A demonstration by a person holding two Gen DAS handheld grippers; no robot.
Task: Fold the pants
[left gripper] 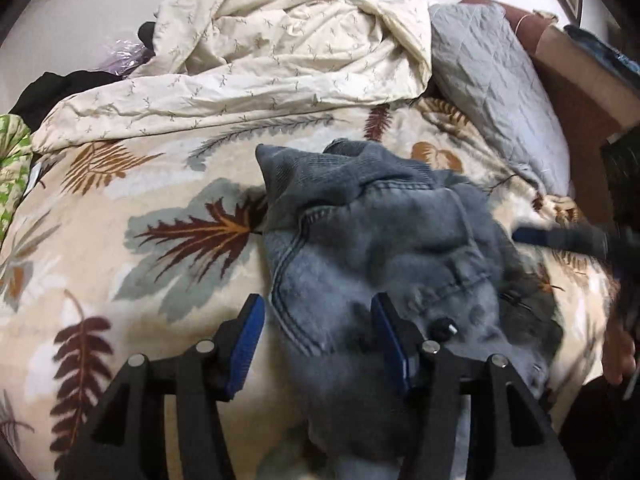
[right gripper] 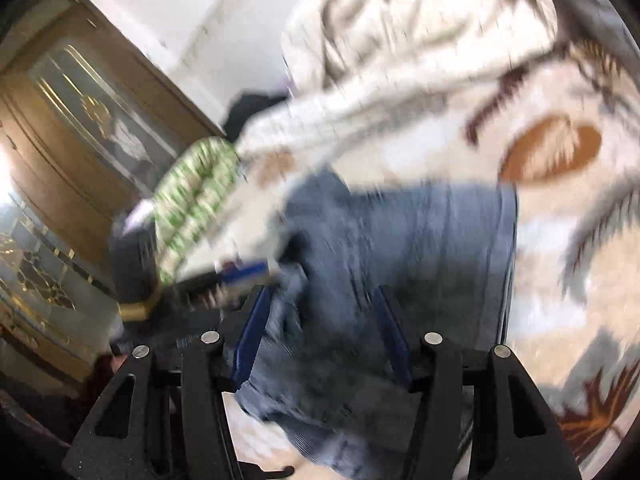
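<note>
One pants [left gripper: 372,240], two tongs [left gripper: 318,340]

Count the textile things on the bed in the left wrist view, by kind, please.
Blue denim pants: 1
Leaf-print blanket: 1
Cream duvet: 1
Grey quilted pillow: 1
Green patterned cloth: 1
Black garment: 1
Total: 6
</note>
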